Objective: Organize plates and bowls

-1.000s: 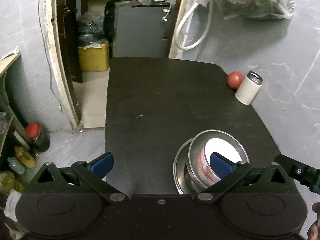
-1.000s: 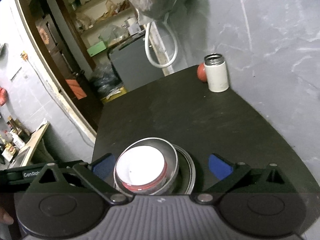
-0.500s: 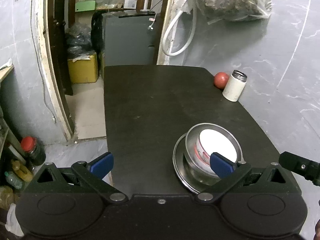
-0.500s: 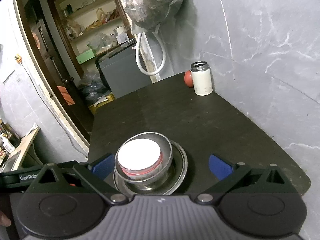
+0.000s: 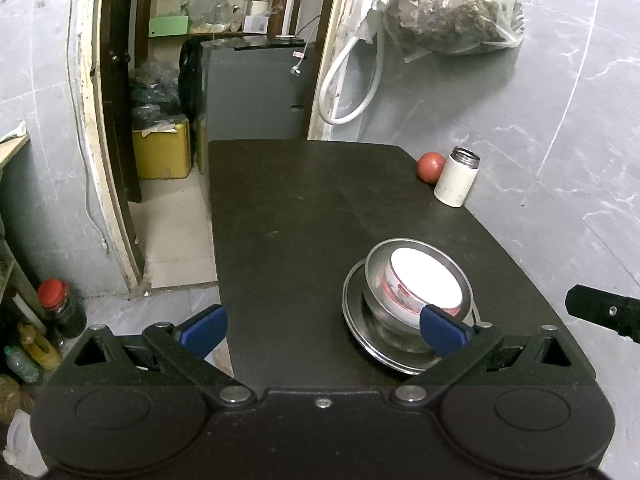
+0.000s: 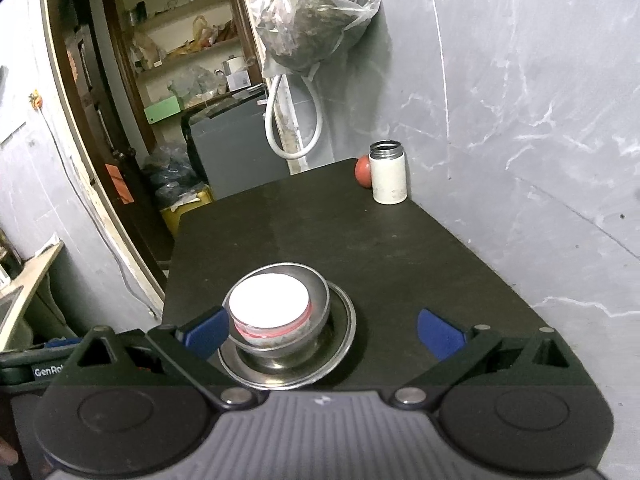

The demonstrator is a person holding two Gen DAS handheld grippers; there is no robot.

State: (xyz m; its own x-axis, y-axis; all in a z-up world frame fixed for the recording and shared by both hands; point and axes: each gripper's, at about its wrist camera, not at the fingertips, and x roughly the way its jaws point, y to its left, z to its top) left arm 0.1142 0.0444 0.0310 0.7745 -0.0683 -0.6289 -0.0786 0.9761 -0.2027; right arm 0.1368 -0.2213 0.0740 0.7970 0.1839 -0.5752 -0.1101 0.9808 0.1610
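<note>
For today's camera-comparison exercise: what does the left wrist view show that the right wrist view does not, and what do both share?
Only the left wrist view shows the red-capped jar on the floor and the floor tiles beside the table.

Only the right wrist view shows the orange tag on the door and a fingertip at the edge.

Both show the steel plate carrying a steel bowl with a red-and-white bowl inside, the white flask, the red ball, and an open claw.

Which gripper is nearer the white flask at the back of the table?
Right, slightly. The flask stands ahead of the right gripper, on the wall side; the left gripper views it farther off to its right.
</note>
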